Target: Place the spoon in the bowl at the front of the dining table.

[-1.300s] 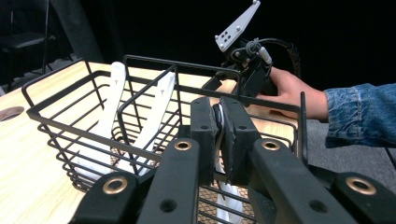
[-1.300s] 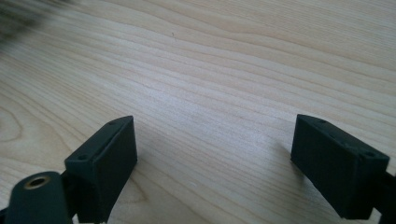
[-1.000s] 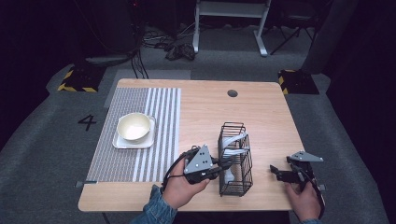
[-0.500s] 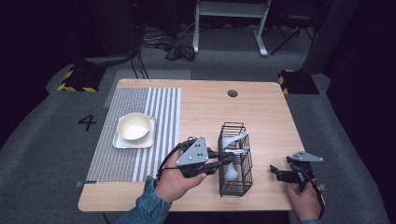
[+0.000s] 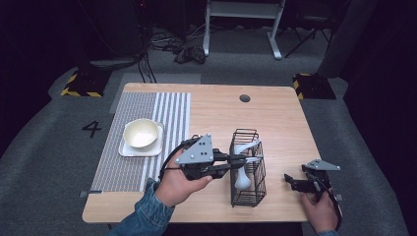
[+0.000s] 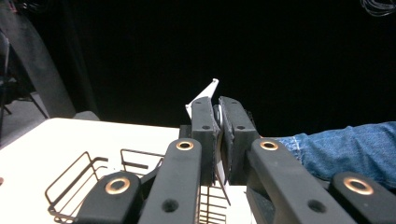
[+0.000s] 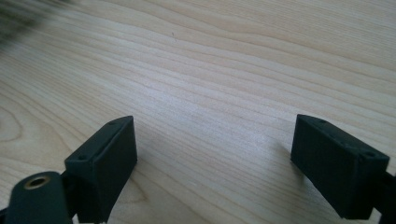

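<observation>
A black wire basket (image 5: 247, 200) stands on the wooden table (image 5: 280, 123), right of centre, with white spoons in it. My left gripper (image 5: 243, 160) reaches level over the basket's left rim and is shut on the thin handle of a white spoon (image 5: 241, 181), whose bowl hangs down inside the basket. In the left gripper view its pads (image 6: 205, 135) pinch a thin white strip, with the basket (image 6: 84, 172) below. A second white spoon (image 5: 244, 147) leans at the basket's far end. My right gripper (image 5: 290, 181) rests low at the table's right front; its jaws (image 7: 215, 168) stand wide apart over bare wood.
A cream bowl (image 5: 141, 133) sits on a small white plate (image 5: 129, 150) on a striped grey placemat (image 5: 118, 172) at the left. A dark round hole (image 5: 245, 98) marks the table's far side. A blue sleeve (image 6: 345, 149) lies beyond the left gripper.
My left gripper has risen and shifted slightly right, lifting the spoon by its handle within the basket. The right gripper has stayed where it was.
</observation>
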Tool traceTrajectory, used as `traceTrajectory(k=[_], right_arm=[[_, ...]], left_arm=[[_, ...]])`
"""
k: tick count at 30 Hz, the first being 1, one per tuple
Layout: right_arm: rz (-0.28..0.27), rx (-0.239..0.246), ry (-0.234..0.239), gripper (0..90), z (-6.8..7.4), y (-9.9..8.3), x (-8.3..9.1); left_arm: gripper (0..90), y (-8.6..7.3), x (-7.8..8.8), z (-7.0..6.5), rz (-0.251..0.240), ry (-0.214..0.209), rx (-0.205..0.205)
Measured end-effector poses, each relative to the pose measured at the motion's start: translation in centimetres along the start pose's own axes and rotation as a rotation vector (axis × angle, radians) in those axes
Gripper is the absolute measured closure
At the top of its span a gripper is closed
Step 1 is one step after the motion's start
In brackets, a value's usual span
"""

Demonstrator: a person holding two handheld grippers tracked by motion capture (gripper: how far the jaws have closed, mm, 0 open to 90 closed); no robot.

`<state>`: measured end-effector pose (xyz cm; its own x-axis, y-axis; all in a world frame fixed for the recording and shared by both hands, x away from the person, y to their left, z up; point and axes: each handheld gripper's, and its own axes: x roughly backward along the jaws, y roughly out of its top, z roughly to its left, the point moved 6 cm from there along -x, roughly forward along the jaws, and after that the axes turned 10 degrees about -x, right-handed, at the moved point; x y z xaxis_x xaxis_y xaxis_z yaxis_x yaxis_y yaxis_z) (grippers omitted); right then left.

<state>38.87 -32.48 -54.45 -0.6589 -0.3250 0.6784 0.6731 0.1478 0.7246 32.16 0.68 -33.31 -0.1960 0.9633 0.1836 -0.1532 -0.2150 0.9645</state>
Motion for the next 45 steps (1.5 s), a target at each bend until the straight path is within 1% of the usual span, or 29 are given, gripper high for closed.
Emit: traceTrajectory(k=[4,6,7,11,12,13,19,22,25,26,28,29,30,31,32,33,34,35,36,39,40,41,42,45], right_arm=[[0.000,0.000,0.000,14.5,0.0,0.0,0.0],[0.000,0.000,0.000,14.5,0.0,0.0,0.0],[0.000,0.000,0.000,14.5,0.0,0.0,0.0],[0.000,0.000,0.000,14.5,0.0,0.0,0.0],[0.000,0.000,0.000,14.5,0.0,0.0,0.0],[0.000,0.001,0.000,14.5,0.0,0.0,0.0],[0.000,0.001,0.000,14.5,0.0,0.0,0.0],[0.000,0.001,0.000,14.5,0.0,0.0,0.0],[-0.001,0.002,0.000,14.5,0.0,0.0,0.0],[0.000,0.002,0.000,14.5,0.0,0.0,0.0],[0.000,0.002,0.001,14.5,0.0,0.0,0.0],[0.000,0.002,0.000,14.5,0.0,0.0,0.0],[0.000,0.002,0.000,14.5,0.0,0.0,0.0],[0.000,0.001,0.000,14.5,0.0,0.0,0.0],[0.000,0.001,0.000,14.5,0.0,0.0,0.0],[0.000,0.001,0.000,14.5,0.0,0.0,0.0],[0.000,0.001,0.000,14.5,0.0,0.0,0.0],[0.000,0.001,0.000,14.5,0.0,0.0,0.0],[-0.001,0.001,0.000,14.5,0.0,0.0,0.0],[-0.001,0.001,0.000,14.5,0.0,0.0,0.0],[-0.001,0.001,0.000,14.5,0.0,0.0,0.0],[-0.001,0.001,0.000,14.5,0.0,0.0,0.0],[-0.001,0.001,0.000,14.5,0.0,0.0,0.0],[-0.001,0.001,0.000,14.5,0.0,0.0,0.0]], left_arm=[[85.3,0.3,0.8,0.3,-0.002,0.014,0.001],[85.3,0.4,1.1,0.3,-0.003,0.014,0.000],[85.4,0.4,1.6,0.5,-0.011,0.014,0.002],[85.4,0.3,2.4,0.9,-0.023,0.014,0.003],[85.4,0.3,2.4,0.9,-0.023,0.014,0.003],[85.4,0.1,3.0,1.2,-0.020,0.026,0.002],[85.4,-0.5,4.7,1.9,-0.014,0.078,0.016],[85.4,-0.9,5.5,2.3,-0.008,0.111,0.025],[85.4,-1.4,6.5,2.8,0.010,0.164,0.017],[85.4,-1.4,6.5,2.8,0.010,0.164,0.017],[85.4,-1.7,7.2,3.0,0.015,0.190,0.022],[85.4,-2.0,7.9,3.3,0.020,0.217,0.028],[85.4,-2.2,8.2,3.4,0.021,0.231,0.034],[85.4,-2.2,8.2,3.4,0.021,0.231,0.034],[85.4,-2.6,9.0,3.5,0.028,0.258,0.041],[85.4,-2.7,9.4,3.6,0.027,0.270,0.045],[85.4,-2.7,9.4,3.6,0.027,0.270,0.045],[85.4,-2.9,9.8,3.6,0.029,0.279,0.050],[85.4,-3.1,10.5,3.7,0.028,0.299,0.057],[85.4,-3.4,11.8,4.0,0.031,0.336,0.064],[85.4,-3.5,12.2,4.1,0.034,0.347,0.067],[85.4,-3.5,12.2,4.1,0.034,0.347,0.067],[85.4,-3.7,13.0,4.5,0.037,0.376,0.073],[85.4,-4.1,14.0,5.1,0.042,0.418,0.084]])
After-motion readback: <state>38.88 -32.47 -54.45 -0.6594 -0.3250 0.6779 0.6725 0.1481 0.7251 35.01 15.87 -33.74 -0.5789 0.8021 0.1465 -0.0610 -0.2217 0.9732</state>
